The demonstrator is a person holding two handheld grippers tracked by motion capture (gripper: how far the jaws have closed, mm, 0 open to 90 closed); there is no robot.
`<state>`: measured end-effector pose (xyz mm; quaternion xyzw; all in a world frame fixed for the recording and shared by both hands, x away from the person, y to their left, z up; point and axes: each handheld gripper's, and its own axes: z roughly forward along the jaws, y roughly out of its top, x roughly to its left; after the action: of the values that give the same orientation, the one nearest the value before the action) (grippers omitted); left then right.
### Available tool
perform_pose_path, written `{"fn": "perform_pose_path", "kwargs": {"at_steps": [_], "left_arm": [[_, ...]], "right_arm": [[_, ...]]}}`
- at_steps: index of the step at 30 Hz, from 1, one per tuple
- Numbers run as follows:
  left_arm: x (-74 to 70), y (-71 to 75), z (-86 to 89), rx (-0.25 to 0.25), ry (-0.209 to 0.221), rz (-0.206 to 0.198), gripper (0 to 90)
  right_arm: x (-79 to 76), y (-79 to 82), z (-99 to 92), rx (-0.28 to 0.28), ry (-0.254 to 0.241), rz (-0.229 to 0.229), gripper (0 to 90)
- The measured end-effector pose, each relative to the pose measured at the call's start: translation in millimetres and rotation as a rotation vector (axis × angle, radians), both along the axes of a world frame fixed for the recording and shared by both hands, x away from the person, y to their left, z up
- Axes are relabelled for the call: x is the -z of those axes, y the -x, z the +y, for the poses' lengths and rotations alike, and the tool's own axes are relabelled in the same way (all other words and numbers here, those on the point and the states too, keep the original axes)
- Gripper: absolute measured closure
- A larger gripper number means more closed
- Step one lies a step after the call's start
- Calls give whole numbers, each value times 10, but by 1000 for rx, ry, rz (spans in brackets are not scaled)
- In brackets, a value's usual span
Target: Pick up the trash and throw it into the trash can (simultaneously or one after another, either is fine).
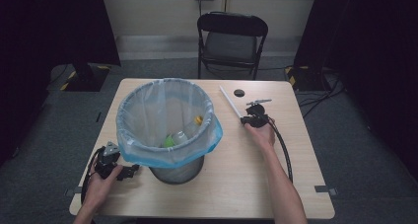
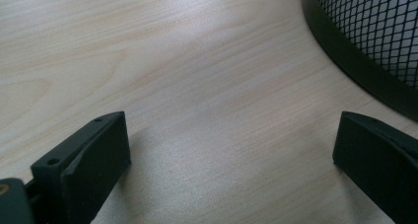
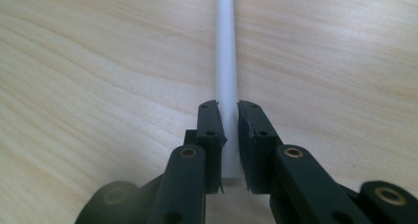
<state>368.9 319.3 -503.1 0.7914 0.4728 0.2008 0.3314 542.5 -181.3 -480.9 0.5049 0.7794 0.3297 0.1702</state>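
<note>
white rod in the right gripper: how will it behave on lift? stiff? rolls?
The white rod looks straight along its whole visible length, so probably stiff. It is thin and round, so likely light, and apt to roll on the table if released. The right gripper pinches it near one end, so the far end may droop or swing.

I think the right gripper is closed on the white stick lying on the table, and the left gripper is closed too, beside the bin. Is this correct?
Not quite. The left gripper is open: the left gripper view shows its jaws wide apart over bare table, beside the bin. The right gripper is indeed closed on the white stick.
</note>
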Motion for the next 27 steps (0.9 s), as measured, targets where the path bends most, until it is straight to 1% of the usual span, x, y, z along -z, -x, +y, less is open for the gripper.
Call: {"fn": "perform_pose_path", "kwargs": {"at_steps": [2,3,6,9,10,11,12,13,15,16,17,18,20,21,22,23,24,25,26,27], "left_arm": [[2,0,-2,0,5,2,4],[2,0,-2,0,5,2,4],[1,0,-1,0,3,1,4],[2,0,-2,0,5,2,4],[2,0,-2,0,5,2,4],[1,0,-1,0,3,1,4],[1,0,-2,0,4,1,4],[2,0,-2,0,5,2,4],[2,0,-2,0,5,2,4],[1,0,-2,0,4,1,4],[1,0,-2,0,4,1,4],[1,0,-1,0,3,1,4],[1,0,-1,0,3,1,4],[1,0,-1,0,3,1,4],[2,0,-2,0,5,2,4],[1,0,-2,0,5,2,4],[1,0,-2,0,4,1,4],[2,0,-2,0,5,2,4],[0,0,0,0,0,0,4],[2,0,-2,0,5,2,4]], "right_arm": [[-53,15,-29,7,-20,-17,807],[-53,15,-29,7,-20,-17,807],[-129,36,-80,12,-58,-36,807],[-169,53,-89,10,-56,-43,808],[-196,62,-93,8,-62,-50,807],[-252,83,-109,2,-77,-67,807],[-252,83,-109,2,-77,-67,807],[-306,106,-118,-3,-81,-79,808],[-331,119,-119,-5,-83,-83,808],[-373,138,-110,-19,-86,-89,808],[-373,138,-110,-19,-86,-89,808],[-394,146,-105,-19,-81,-103,808],[-440,165,-94,-24,-104,-114,808],[-464,172,-86,-24,-108,-124,808],[-514,187,-71,-27,-122,-142,808],[-514,187,-71,-27,-122,-142,808],[-568,205,-60,-34,-139,-161,808],[-568,205,-60,-34,-139,-161,808],[-594,219,-50,-39,-146,-167,808],[-616,231,-42,-44,-147,-177,808]]}}
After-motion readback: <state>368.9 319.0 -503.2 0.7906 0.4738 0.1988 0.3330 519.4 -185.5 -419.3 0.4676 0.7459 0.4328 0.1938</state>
